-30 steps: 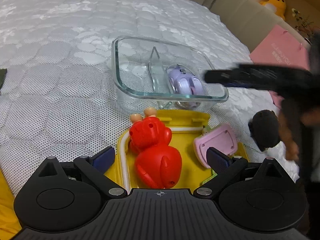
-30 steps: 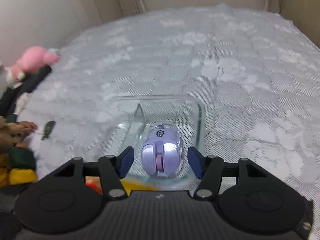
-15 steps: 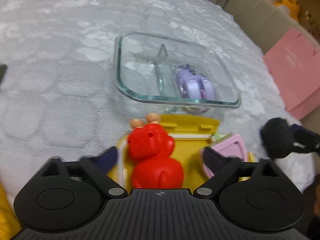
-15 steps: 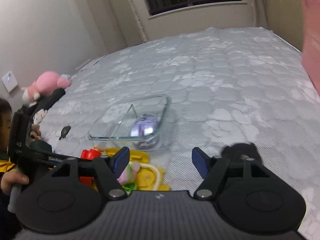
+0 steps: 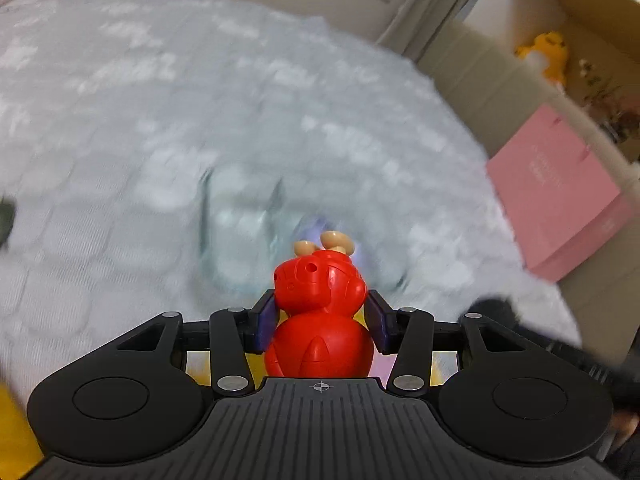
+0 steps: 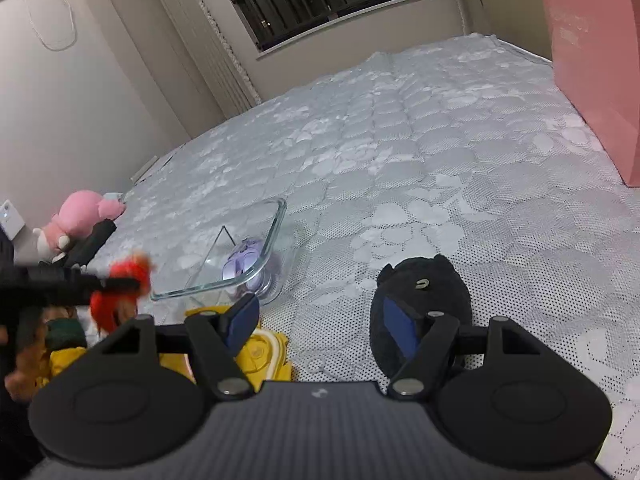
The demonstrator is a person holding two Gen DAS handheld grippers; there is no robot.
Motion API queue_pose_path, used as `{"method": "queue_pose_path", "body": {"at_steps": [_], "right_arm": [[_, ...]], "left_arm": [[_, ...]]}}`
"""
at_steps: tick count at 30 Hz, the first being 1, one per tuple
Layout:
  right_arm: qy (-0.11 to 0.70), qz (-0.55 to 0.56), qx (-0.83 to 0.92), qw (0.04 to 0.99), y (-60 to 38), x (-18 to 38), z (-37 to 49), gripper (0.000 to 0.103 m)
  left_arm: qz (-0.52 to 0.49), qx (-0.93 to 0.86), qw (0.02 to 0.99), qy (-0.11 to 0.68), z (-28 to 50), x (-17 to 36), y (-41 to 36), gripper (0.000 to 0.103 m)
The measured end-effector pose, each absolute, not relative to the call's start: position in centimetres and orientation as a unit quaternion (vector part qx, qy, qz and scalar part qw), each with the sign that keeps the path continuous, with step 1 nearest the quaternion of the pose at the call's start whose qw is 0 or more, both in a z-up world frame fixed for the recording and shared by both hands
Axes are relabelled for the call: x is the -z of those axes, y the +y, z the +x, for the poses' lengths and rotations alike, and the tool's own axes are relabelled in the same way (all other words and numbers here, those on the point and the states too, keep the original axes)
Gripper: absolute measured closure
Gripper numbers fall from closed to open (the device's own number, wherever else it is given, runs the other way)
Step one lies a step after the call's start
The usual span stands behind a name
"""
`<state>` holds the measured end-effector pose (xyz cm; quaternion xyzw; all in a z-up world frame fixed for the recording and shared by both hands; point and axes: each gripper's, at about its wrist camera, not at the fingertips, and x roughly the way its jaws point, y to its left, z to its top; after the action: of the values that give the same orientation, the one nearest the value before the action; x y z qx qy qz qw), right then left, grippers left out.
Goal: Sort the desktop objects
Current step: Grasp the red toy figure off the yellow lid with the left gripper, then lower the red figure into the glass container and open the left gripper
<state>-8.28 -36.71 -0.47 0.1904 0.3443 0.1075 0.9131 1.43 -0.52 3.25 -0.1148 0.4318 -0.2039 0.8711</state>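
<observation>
My left gripper [image 5: 322, 318] has its jaws closing on a red plastic toy figure [image 5: 320, 344] with tan horns; both blue pads press its sides and it hangs above the bed. The same toy [image 6: 120, 292] shows blurred at the left of the right wrist view. A clear glass container [image 6: 278, 220] holds a purple mouse [image 6: 244, 260] in one compartment. A yellow tray [image 6: 260, 354] lies just in front of it. My right gripper [image 6: 320, 316] is open with nothing between its fingers. A black plush [image 6: 420, 284] lies behind its right finger.
A pink box [image 5: 556, 192] stands at the bed's right edge, with a yellow plush [image 5: 544, 52] in a carton beyond it. A pink plush [image 6: 80, 216] lies at the bed's left edge. The grey patterned bedspread [image 6: 440, 140] stretches toward the window.
My left gripper closed on the red toy and lifted it out of the yellow tray. My right gripper drew back from the glass container and swung right, next to the black plush.
</observation>
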Motion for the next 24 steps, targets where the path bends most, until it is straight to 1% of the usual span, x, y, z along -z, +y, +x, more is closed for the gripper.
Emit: {"method": "queue_pose_path", "body": {"at_steps": [4,8,10,12,13,15,16,17,19,22,24], "right_arm": [[0.343,0.196,-0.110,0.912,-37.1,0.9,-8.7,0.031],[0.338,0.193,-0.110,0.914,-37.4,0.9,-9.4,0.031],[0.338,0.195,-0.111,0.914,-37.5,1.0,-9.6,0.030],[0.338,0.197,-0.112,0.914,-37.6,1.0,-9.7,0.030],[0.337,0.195,-0.112,0.914,-37.6,0.9,-9.8,0.030],[0.329,0.186,-0.105,0.920,-37.7,0.8,-9.8,0.030],[0.324,0.183,-0.098,0.923,-37.8,0.7,-9.8,0.030],[0.320,0.185,-0.092,0.925,-38.0,0.7,-9.8,0.030],[0.319,0.203,-0.091,0.921,-38.5,1.0,-9.6,0.030],[0.326,0.233,-0.099,0.911,-38.9,1.7,-9.2,0.030],[0.323,0.234,-0.100,0.911,-38.8,1.8,-9.1,0.030]], "left_arm": [[-0.114,0.212,0.872,0.426,5.5,-4.0,-3.7,0.052],[-0.113,0.208,0.856,0.459,9.2,-1.5,-6.6,0.052],[-0.094,0.193,0.852,0.477,10.1,-0.2,-7.3,0.052],[-0.096,0.188,0.850,0.483,10.3,0.5,-7.1,0.052],[-0.100,0.186,0.850,0.482,10.2,0.6,-6.8,0.048],[-0.111,0.186,0.855,0.472,9.8,-0.2,-6.1,0.035],[-0.112,0.183,0.860,0.462,9.4,-0.9,-5.8,0.025],[-0.113,0.180,0.866,0.452,9.1,-1.6,-5.5,0.022],[-0.118,0.182,0.872,0.438,8.4,-3.1,-5.1,0.022],[-0.122,0.196,0.860,0.454,8.3,-3.6,-5.5,0.022],[-0.113,0.206,0.847,0.476,8.6,-2.8,-6.5,0.028]]}}
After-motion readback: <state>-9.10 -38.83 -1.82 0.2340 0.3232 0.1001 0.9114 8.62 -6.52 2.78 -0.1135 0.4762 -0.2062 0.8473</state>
